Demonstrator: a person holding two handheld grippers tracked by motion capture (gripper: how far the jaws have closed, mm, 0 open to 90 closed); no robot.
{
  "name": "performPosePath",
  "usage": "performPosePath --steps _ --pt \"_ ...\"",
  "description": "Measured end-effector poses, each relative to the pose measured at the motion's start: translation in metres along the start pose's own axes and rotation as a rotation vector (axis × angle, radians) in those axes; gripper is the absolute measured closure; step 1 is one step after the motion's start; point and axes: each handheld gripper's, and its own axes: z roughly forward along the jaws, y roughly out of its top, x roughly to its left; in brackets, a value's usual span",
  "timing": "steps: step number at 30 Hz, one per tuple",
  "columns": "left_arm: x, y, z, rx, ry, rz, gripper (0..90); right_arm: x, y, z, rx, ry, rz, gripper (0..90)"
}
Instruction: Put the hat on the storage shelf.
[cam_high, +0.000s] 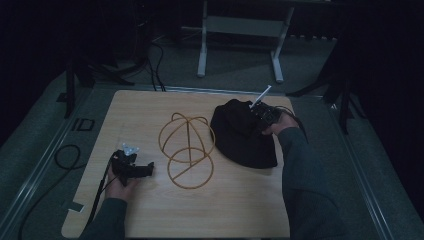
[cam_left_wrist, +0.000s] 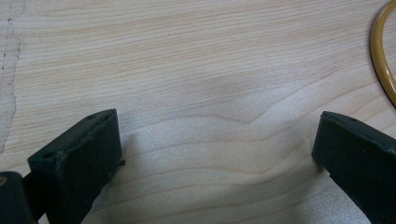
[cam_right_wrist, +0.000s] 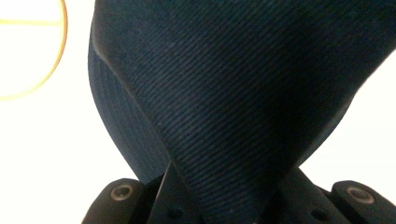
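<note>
Right tool (cam_right_wrist: 233, 205) pinches the dark cloth (cam_right_wrist: 243, 93), bunched between its closed jaws.

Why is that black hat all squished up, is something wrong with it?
Nothing looks broken. The black hat lies crumpled on the wooden table beside the wire hat stand because the right gripper is pinching its fabric. Only the table's left edge looks chipped.
</note>
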Motion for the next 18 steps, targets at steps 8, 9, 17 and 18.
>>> performPosePath --steps 8,9,17,18 --pt "0.0 0.0 0.0 0.0 0.0 0.0 1.6 0.004 -0.004 -0.01 -0.04 0.018 -0.021 87.0" --pt "0.0 0.0 0.0 0.0 0.0 0.0 1.6 0.005 -0.004 -0.011 -0.046 0.019 -0.024 87.0" --pt "0.0 0.0 0.0 0.001 0.0 0.001 1.6 0.011 -0.008 -0.02 -0.062 0.01 -0.053 87.1" --pt "0.0 0.0 0.0 0.001 0.0 0.001 1.6 0.012 -0.008 -0.021 -0.065 0.011 -0.059 87.1"
